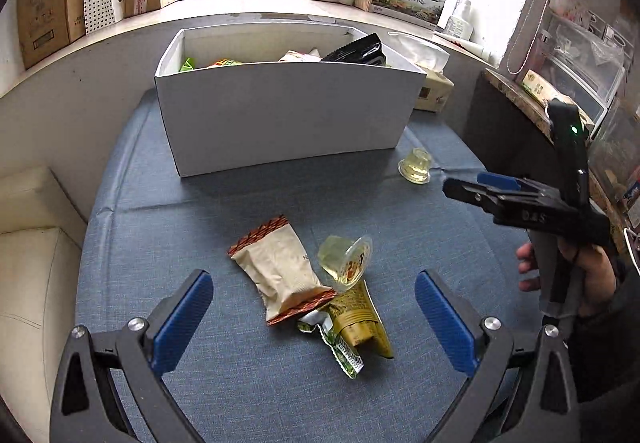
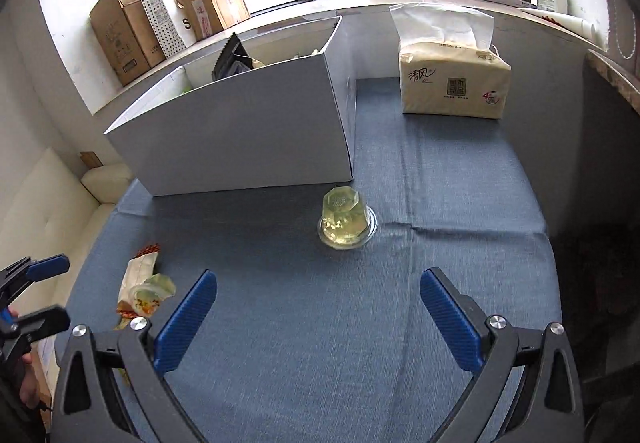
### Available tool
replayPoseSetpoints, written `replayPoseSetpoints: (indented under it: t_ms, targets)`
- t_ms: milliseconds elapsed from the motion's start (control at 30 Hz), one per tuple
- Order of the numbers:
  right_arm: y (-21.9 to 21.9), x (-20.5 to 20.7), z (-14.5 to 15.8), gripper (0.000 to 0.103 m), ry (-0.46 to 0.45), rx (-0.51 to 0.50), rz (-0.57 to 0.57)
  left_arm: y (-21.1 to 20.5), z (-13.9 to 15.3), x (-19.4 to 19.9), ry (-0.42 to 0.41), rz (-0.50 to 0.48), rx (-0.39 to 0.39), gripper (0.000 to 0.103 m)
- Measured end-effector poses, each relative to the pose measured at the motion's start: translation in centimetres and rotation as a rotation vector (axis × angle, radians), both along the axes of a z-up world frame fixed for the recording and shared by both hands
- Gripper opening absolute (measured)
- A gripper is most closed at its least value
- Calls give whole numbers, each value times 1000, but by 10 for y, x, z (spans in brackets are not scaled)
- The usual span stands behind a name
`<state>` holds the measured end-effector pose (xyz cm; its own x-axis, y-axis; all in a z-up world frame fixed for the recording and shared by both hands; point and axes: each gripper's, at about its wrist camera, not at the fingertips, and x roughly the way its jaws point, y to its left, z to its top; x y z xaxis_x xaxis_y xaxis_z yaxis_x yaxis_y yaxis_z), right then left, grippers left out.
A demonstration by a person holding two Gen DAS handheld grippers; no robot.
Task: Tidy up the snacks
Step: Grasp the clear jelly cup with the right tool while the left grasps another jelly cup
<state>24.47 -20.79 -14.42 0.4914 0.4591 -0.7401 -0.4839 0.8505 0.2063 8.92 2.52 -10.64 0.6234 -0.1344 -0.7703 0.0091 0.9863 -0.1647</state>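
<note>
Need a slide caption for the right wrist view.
Open right tongs face an upturned jelly cup near the white box.

Open cloth ahead, box behind

Bare blue cloth (image 2: 460, 203) surrounds the upturned jelly cup (image 2: 347, 223); the white box (image 2: 240, 139) walls off the far side.

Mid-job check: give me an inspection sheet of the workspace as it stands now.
Surface: blue cloth, creased.
Job's things: white box already holding snacks; beige packet, tipped jelly cup and green packet piled together; another jelly cup inverted near the box.
Clutter: tissue pack.
Grippers: left hand-held gripper open over the pile; right hand-held gripper open, empty.
Cables: nothing seen.
Surroundings: cardboard boxes on windowsill.
</note>
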Motion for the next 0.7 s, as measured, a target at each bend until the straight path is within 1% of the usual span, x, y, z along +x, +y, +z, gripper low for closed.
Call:
replayPoseSetpoints:
  t_ms: [100, 200, 300, 367, 400, 467, 500, 533, 567, 633, 700]
  targets:
    - [8, 22, -4, 103, 0, -20, -11, -4, -3, -4, 8, -7, 11, 103]
    - [13, 41, -9, 103, 15, -13, -4, -6, -5, -7, 15, -8, 22, 103]
    - [21, 54, -17, 103, 32, -58, 15, -6, -8, -9, 24, -10, 16, 103]
    - [26, 58, -22, 103, 43, -64, 29, -5, -10, -9, 29, -9, 15, 103]
    - [28, 58, -24, 99, 41, -67, 37, -5, -11, -9, 31, -8, 13, 103]
    - [33, 58, -27, 81, 40, -85, 51, -5, -13, -9, 36, -6, 10, 103]
    - [35, 58, -29, 58, 40, -102, 52, -4, -14, -8, 39, -4, 7, 103]
    - [37, 58, -30, 43, 26, -138, 39, -4, -15, -8, 43, -3, 7, 103]
    - [38, 56, -29, 42, 6, -160, 30, -4, -15, -7, 46, -1, 8, 103]
    - [37, 55, -28, 42, 17, -136, 38, -5, -15, -8, 41, -5, 11, 103]
    - [36, 51, -26, 42, 2, -138, 42, -6, -15, -7, 40, -8, 11, 103]
